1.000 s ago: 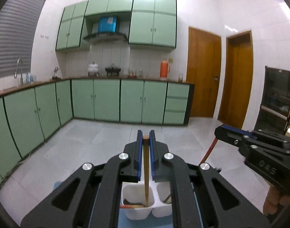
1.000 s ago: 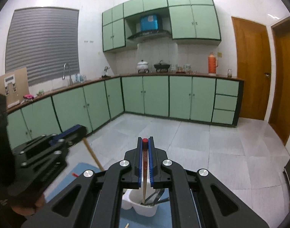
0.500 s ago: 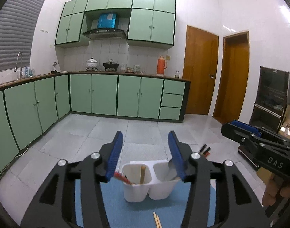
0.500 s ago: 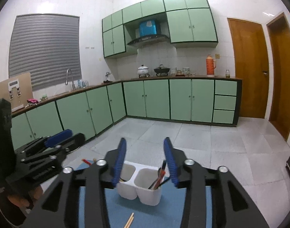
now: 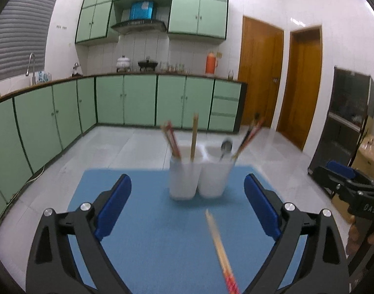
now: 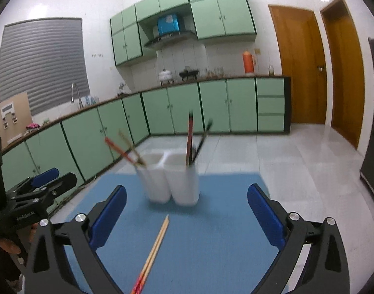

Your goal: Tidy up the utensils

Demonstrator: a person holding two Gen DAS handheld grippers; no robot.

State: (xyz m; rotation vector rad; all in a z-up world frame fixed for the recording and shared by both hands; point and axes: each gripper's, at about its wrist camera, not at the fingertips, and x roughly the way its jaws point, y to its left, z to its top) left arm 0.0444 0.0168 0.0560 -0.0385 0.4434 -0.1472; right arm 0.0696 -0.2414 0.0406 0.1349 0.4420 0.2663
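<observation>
Loose chopsticks [image 6: 154,250]: a pair lying flat on the blue mat [image 6: 211,245], side by side and touching. Long axis runs from 7 o'clock to 1 o'clock in the right wrist view; pale tips point toward the holder, red patterned ends toward the camera.
Look: light wood, thin, a little blurred.
Holder [image 5: 199,174]: white, two compartments joined, upright at the far part of the mat, at 12 o'clock from the pair.
Left compartment [image 5: 184,171]: red chopsticks and one wooden stick, leaning.
Right compartment [image 5: 215,171]: a metal spoon and dark chopsticks with red parts.
Left gripper [image 5: 187,208]: fingers have just been opening, now wide, nothing between them.
Right gripper [image 6: 187,213]: fingers have just been opening, now wide, empty; the pair lies below them.
Desk [image 6: 280,161]: pale surface under the mat.
</observation>
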